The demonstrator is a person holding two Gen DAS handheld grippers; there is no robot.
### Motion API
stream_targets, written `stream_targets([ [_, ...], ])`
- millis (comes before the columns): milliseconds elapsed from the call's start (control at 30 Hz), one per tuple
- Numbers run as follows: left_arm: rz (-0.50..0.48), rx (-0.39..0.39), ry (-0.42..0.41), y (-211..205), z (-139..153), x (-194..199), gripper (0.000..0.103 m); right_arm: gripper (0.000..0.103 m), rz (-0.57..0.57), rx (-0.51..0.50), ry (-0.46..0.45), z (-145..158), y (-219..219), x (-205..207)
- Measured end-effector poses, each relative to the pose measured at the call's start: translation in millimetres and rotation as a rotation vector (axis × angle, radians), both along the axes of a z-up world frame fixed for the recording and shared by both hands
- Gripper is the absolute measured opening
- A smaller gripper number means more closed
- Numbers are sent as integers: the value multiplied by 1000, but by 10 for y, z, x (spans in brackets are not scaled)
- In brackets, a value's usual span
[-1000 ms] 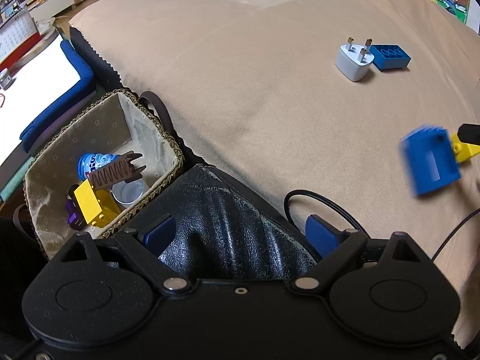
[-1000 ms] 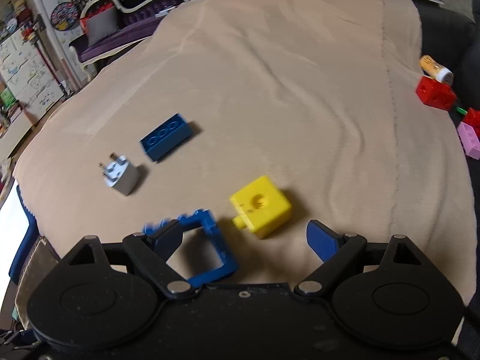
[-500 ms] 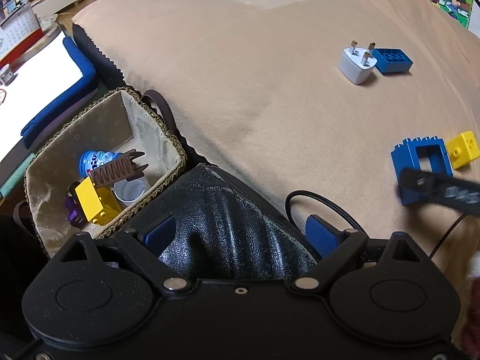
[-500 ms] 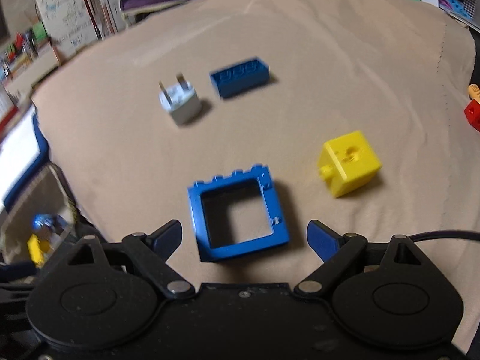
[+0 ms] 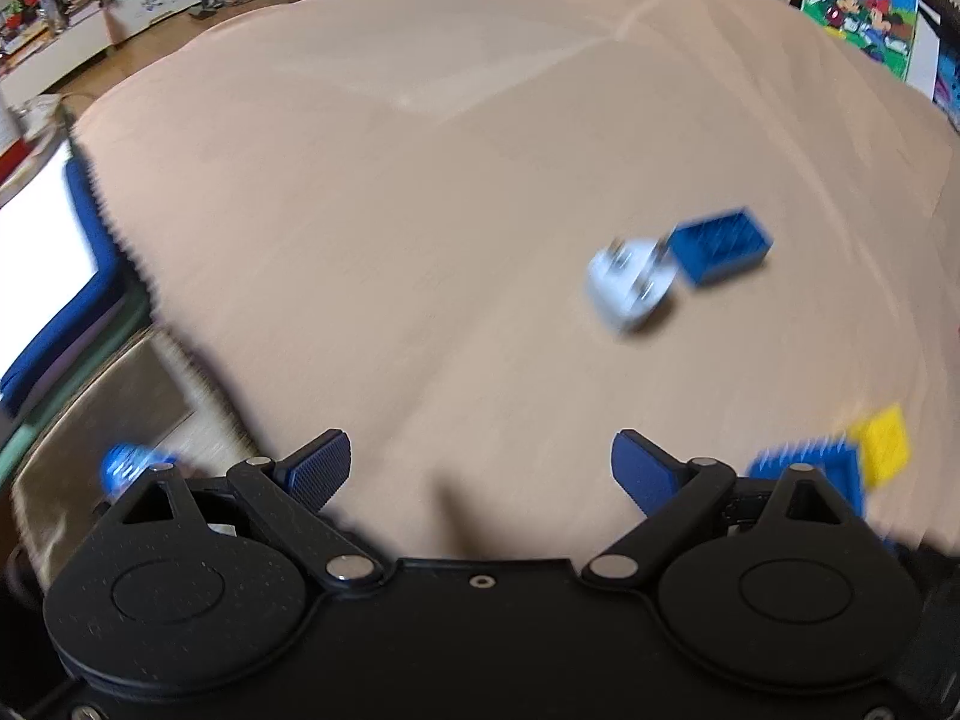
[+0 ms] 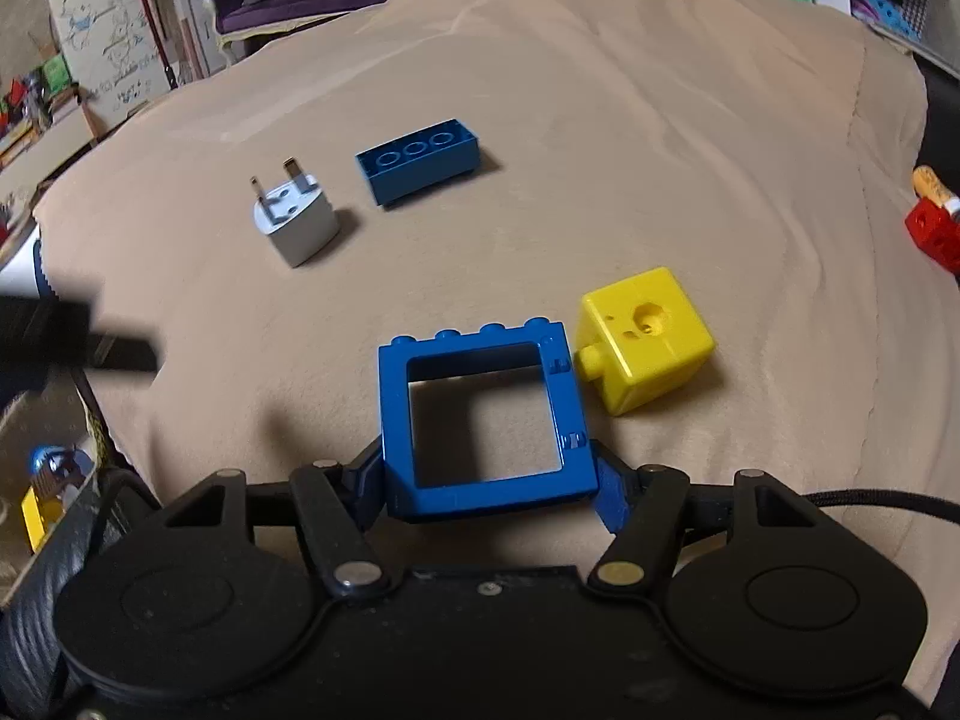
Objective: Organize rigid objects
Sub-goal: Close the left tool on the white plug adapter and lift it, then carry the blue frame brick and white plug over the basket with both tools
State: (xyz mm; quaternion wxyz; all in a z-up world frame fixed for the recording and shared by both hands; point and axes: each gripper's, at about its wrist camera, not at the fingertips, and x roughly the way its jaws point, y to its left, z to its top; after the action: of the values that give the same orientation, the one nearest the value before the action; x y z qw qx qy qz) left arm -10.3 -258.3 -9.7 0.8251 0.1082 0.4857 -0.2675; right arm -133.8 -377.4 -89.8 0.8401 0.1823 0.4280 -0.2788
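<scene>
Beige blanket: two blue pieces, one yellow cube, one plug; right tongs just closed on blue frame; left tongs wide.

Plenty of bare blanket across the frame's top; yellow cube crowds the blue frame on its right.

On the plain tan blanket, a blue frame lies beside a yellow cube, a darker blue brick and a white plug lie beyond the frame, and a red block sits at the blanket's right edge.
</scene>
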Motion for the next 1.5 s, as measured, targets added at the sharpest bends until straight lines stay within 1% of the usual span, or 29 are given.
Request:
stream_targets([
  [67,-4,-12,11,-195,-8,96,92,65,-6,9,-9,-10,-37,5],
  [200,5,-10,29,-513,-99,258,92,65,-17,33,-31,2,-97,-16],
  [367,23,-10,34,-734,-212,399,91,66,-18,40,-36,27,-107,-68],
  [400,26,-8,43,-756,-234,426,87,66,-17,38,-34,31,-102,-74],
  [500,14,-22,96,-822,-298,500,59,66,-16,27,-26,40,-72,-71],
  [533,13,-23,106,-841,-320,514,57,66,-15,22,-21,40,-62,-66],
  [567,10,-21,91,-855,-319,509,55,66,-14,17,-17,39,-53,-59],
  [600,-6,-22,76,-860,-309,491,42,66,-13,10,-11,39,-42,-48],
  [633,-23,-23,62,-858,-294,471,43,66,-11,4,-7,37,-33,-31],
  [700,-23,-36,75,-812,-284,473,43,65,-9,-7,2,38,-25,-12],
  [767,-16,-59,101,-713,-282,472,43,65,-6,-16,6,60,-5,-2],
  [833,-3,-62,106,-614,-271,454,43,65,-4,-26,8,98,12,4],
  [967,25,-68,88,-304,-160,383,43,65,9,-47,-4,236,56,-2],
  [1100,88,-71,54,148,38,348,43,65,36,-12,-32,371,73,38],
  [1200,150,-65,13,563,188,348,43,65,67,8,-53,498,147,118],
  [1300,233,-61,-18,990,340,334,43,65,116,6,-74,641,303,295],
  [1367,295,-57,-33,1273,379,416,43,65,157,3,-88,730,445,432],
  [1467,388,-42,-67,1717,421,373,43,65,234,16,-107,852,719,671],
  [1500,415,-36,-69,1800,402,378,43,65,260,26,-112,886,820,745],
])
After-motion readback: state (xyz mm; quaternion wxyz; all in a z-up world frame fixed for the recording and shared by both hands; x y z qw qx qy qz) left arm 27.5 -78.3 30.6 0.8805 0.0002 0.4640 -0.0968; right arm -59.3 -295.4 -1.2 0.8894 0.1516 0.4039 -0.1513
